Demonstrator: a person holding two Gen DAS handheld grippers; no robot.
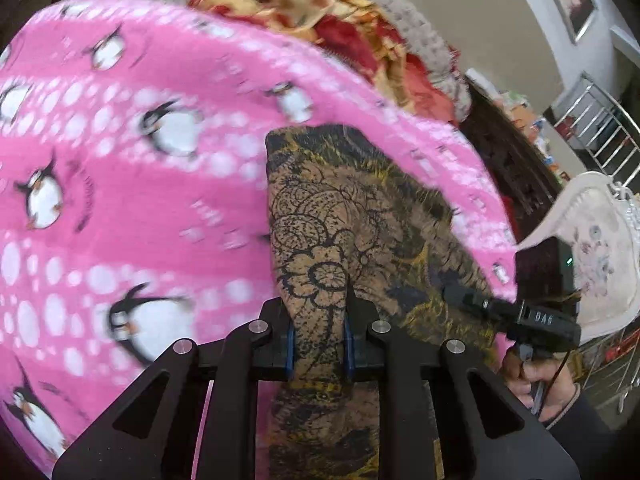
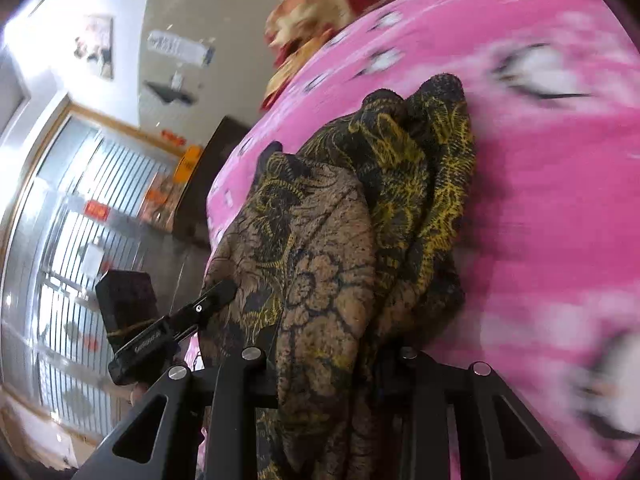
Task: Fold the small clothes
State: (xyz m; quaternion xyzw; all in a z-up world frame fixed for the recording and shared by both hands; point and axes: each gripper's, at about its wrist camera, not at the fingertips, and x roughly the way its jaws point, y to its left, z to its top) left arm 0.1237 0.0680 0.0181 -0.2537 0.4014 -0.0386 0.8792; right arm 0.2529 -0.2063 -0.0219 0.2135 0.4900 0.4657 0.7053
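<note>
Patterned brown-and-yellow cloth (image 1: pixel 344 216) fills the lower centre of the left wrist view, and we have the left gripper (image 1: pixel 320 340) clamped on a strip of it, the blue-padded fingers pressed against the fabric on both sides. It runs up from our jaws over the pink penguin blanket (image 1: pixel 120 168). At the right edge we see the right gripper (image 1: pixel 472 300) reaching into the same cloth.

In the right wrist view the cloth (image 2: pixel 320 248) hangs bunched through the middle of the frame, doubled in loose layers against the blanket (image 2: pixel 552 200). It covers the right gripper's (image 2: pixel 332 356) fingers, yet drapes straight from between them, so we judge them closed on it. The left gripper (image 2: pixel 212 300) shows at lower left.

We seem to be mid-fold, carrying the piece with both grippers. Next we likely must lay it flat and align the edges.
</note>
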